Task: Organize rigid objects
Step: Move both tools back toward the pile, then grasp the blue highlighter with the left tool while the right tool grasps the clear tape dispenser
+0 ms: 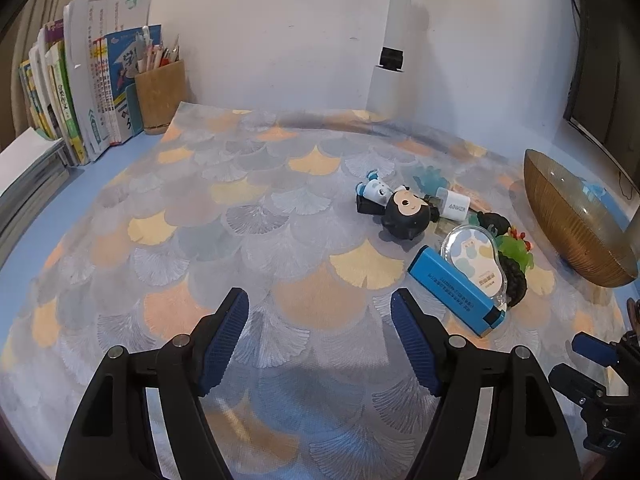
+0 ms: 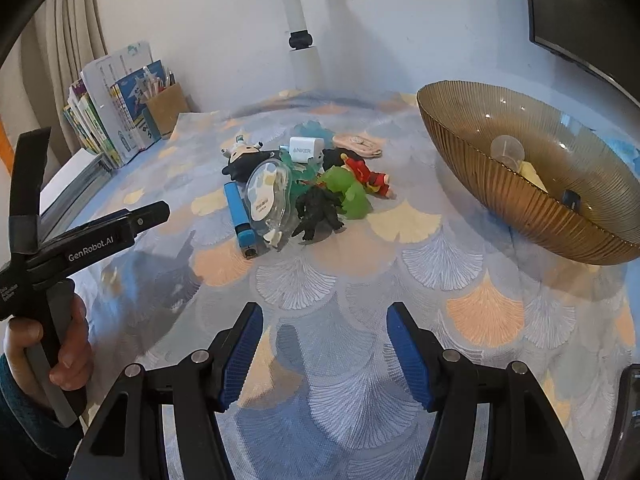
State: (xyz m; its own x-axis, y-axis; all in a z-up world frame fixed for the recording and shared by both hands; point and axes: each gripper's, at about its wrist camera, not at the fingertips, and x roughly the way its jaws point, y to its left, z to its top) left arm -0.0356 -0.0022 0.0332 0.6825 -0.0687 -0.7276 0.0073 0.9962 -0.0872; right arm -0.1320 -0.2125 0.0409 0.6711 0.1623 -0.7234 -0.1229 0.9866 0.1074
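Your left gripper (image 1: 320, 312) and right gripper (image 2: 324, 326) both hover over the patterned worktop (image 1: 248, 216), fingers spread wide, holding nothing. Ahead of your right fingers lies a heap of toys (image 2: 316, 204), a white charger (image 2: 306, 149) and a blue lighter (image 2: 240, 216), all touching. The amber bowl (image 2: 500, 200) sits beyond your right fingers, to their right.

The white charger (image 2: 306, 149) reads "ANKER" on its face, legible in both views. The black arm of the left hand-held gripper (image 2: 96, 236), seen from the right wrist view, carries "GenRobot.AI" in white. Print on the blue box (image 1: 456, 292) and the books (image 1: 96, 92) is too small to read.
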